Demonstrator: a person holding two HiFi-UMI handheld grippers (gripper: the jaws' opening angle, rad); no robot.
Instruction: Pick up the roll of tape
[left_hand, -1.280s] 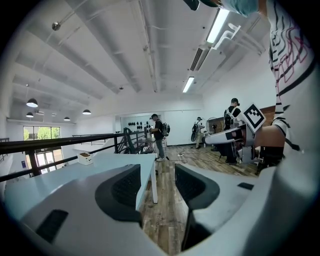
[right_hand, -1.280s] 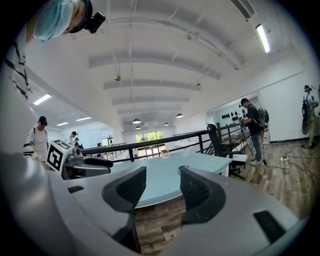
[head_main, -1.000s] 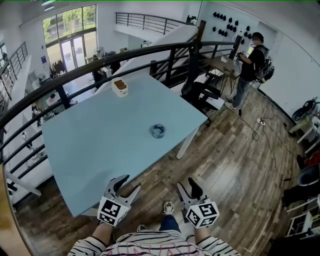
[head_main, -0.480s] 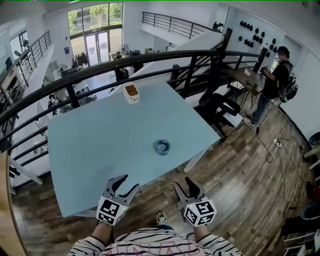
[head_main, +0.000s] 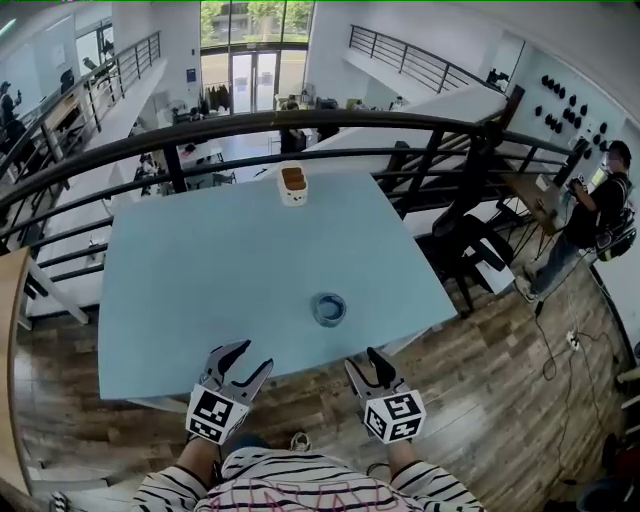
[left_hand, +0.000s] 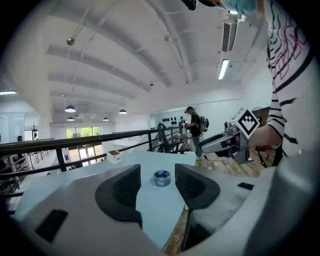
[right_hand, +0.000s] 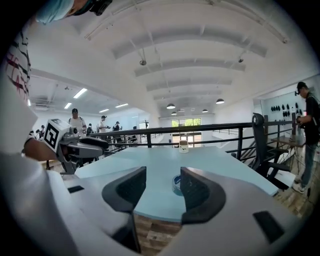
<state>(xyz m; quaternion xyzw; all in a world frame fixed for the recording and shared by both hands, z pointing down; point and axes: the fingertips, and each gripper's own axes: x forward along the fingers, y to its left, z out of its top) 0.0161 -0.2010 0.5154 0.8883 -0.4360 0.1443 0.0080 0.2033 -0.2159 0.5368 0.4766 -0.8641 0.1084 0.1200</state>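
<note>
A blue roll of tape (head_main: 328, 308) lies flat on the pale blue table (head_main: 200, 280), near its front edge and right of centre. My left gripper (head_main: 236, 359) hovers open at the table's front edge, left of the roll and short of it. My right gripper (head_main: 364, 362) is open too, just off the front edge, below and slightly right of the roll. In the left gripper view the tape (left_hand: 162, 177) shows between the jaws, well ahead. In the right gripper view the tape (right_hand: 176, 184) is partly hidden by the right jaw. Neither gripper touches it.
A small white container (head_main: 293, 185) with brown contents stands at the table's far edge. A black railing (head_main: 300, 125) runs behind the table. A black chair (head_main: 470, 245) sits off the right corner. A person (head_main: 590, 215) stands far right. Wooden floor lies under my grippers.
The view has swung so the table now sits squarer and nearer; the tape appears closer to both grippers. Both grippers stay open and hold the same pose.
</note>
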